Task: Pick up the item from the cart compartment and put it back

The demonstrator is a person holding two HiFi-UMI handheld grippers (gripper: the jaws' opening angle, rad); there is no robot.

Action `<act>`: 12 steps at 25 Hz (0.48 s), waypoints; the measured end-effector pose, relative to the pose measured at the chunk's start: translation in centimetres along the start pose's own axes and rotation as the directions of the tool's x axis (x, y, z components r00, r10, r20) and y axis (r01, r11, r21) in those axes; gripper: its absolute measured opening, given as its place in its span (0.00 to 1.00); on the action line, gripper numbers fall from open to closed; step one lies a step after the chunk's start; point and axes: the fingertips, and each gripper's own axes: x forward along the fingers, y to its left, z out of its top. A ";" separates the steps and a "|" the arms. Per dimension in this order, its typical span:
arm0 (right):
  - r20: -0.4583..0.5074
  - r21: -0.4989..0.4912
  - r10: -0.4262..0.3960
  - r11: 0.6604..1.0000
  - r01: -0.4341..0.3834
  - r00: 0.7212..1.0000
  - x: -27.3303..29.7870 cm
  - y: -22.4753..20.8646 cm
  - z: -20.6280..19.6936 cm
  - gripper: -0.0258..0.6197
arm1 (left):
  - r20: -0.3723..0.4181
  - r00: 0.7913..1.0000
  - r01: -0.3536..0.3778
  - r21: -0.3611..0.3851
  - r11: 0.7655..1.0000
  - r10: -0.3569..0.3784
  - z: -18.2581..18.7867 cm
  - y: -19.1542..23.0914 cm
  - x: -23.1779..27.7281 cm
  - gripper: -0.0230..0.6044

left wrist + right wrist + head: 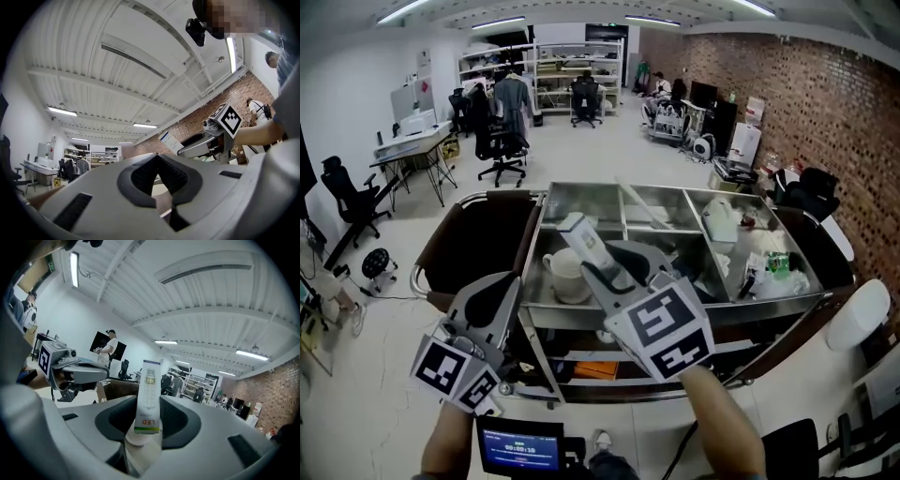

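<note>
A tall white LED bulb box (581, 238) is gripped between the pads of my right gripper (600, 269), lifted above the metal cart (675, 310) over its front-left compartment. In the right gripper view the LED bulb box (149, 397) stands upright between the jaws, with my right gripper (148, 423) shut on its lower part. My left gripper (500, 292) hangs lower left, just outside the cart's left handle, with its jaws together and nothing in them. From the left gripper view my left gripper (158, 182) points up at the ceiling, and the LED bulb box (169, 142) shows to the right.
A white mug (565, 274) sits in the cart's front-left compartment under the box. A white jug (719, 219) and a green-labelled bottle (778, 263) crowd the right compartments. Brown padded handles flank the cart. Office chairs (502, 150) and desks stand behind.
</note>
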 end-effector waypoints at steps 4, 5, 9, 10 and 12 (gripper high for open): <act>-0.065 -0.011 0.033 0.999 -0.033 0.997 3.8 -3.0 -1.8 0.28 | 0.001 1.000 -0.017 0.006 1.000 0.017 -0.5 1.3 2.8 0.06; -0.083 -0.011 0.039 0.999 -0.040 0.996 4.7 -3.8 -2.4 0.28 | 0.001 1.000 -0.018 0.009 1.000 0.018 -0.6 1.5 3.4 0.06; -0.167 -0.012 0.061 0.998 -0.064 0.984 8.8 -7.0 -4.7 0.28 | -0.009 1.000 -0.019 0.012 1.000 0.019 -1.4 2.4 5.7 0.06; -0.192 -0.017 0.067 0.997 -0.071 0.979 9.9 -7.7 -5.2 0.28 | -0.009 1.000 -0.021 0.011 1.000 0.021 -1.5 2.8 6.3 0.06; -0.244 -0.034 0.079 0.995 -0.090 0.967 12.1 -8.7 -6.2 0.28 | -0.009 1.000 -0.026 0.016 1.000 0.026 -1.7 3.4 7.4 0.06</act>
